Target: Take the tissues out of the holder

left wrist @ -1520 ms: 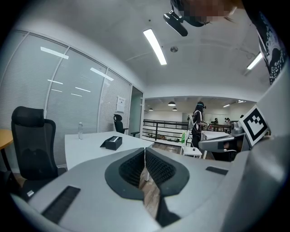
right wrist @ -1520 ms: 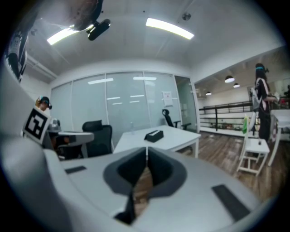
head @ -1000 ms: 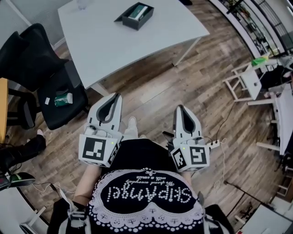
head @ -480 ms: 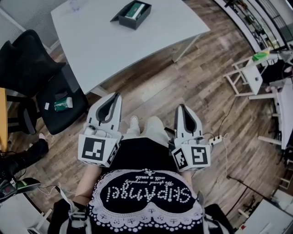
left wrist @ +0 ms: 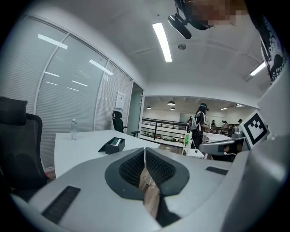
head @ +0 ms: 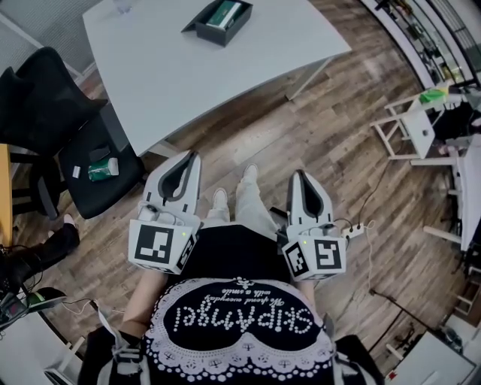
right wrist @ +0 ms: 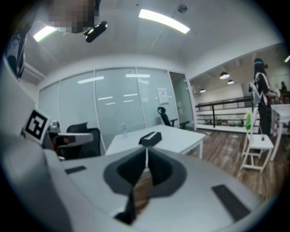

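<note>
The dark tissue holder (head: 218,20), with a green-and-white tissue pack inside, lies at the far end of the white table (head: 210,75). It also shows as a small box in the left gripper view, the holder (left wrist: 112,145), and in the right gripper view, the holder (right wrist: 151,137). My left gripper (head: 192,155) and right gripper (head: 298,175) are held in front of my body over the wooden floor, well short of the table. Both point towards the table. Each is shut, left gripper (left wrist: 145,150) and right gripper (right wrist: 146,149), jaw tips touching with nothing between them.
A black office chair (head: 52,105) stands left of the table, a small green item (head: 101,167) on its seat. A water bottle (left wrist: 73,129) stands on the table's far side. A white folding stand (head: 409,128) is at the right. A cable (head: 370,248) trails on the floor.
The person has stepped forward: a leg and shoe now reach out between the grippers. Both grippers stay shut and level in front of the body.
</note>
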A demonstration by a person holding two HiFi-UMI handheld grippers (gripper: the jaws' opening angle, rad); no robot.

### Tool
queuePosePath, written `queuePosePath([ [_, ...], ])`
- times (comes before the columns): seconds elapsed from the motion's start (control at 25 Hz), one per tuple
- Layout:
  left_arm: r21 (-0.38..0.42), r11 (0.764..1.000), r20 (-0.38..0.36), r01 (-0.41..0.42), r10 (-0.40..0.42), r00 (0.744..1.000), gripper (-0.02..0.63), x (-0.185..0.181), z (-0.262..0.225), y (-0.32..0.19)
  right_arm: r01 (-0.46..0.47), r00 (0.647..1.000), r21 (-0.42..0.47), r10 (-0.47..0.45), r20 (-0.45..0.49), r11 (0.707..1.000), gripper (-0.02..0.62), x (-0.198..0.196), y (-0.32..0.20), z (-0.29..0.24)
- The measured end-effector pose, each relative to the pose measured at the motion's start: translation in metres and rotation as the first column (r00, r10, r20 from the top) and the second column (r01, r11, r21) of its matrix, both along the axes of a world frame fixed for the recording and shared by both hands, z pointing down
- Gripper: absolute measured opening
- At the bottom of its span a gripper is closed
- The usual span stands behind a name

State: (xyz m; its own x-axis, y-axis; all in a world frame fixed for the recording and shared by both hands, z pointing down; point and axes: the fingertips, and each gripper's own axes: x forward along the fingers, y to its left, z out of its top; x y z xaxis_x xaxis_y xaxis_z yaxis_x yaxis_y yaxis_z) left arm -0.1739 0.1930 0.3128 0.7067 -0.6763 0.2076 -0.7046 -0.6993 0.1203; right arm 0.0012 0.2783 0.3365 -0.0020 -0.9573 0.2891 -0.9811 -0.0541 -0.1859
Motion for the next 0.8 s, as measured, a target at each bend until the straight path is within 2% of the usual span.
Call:
queuePosePath([
  [0.24,-0.022,1.000,0.006,0.019,-0.019,1.000,0.030,0.019,0.007,-0.025,0.033,0.999,-0.032,-0.033,0.010,0.999,0.035,0.017,-0.030,0.007],
  [0.48,-0.023,0.999,0.002,0.050,-0.050,0.999,0.029,0.051,0.008,-0.057,0.067,0.998,-0.047,-0.067,0.009,0.997,0.034,0.052,-0.066,0.012],
  [0.8,-0.003,0.993,-0.016,0.120,-0.120,0.993,0.031,0.091,0.001,-0.094,0.130,0.991,-0.022,-0.130,0.000,0.991,0.035,0.099,-0.118,0.006],
])
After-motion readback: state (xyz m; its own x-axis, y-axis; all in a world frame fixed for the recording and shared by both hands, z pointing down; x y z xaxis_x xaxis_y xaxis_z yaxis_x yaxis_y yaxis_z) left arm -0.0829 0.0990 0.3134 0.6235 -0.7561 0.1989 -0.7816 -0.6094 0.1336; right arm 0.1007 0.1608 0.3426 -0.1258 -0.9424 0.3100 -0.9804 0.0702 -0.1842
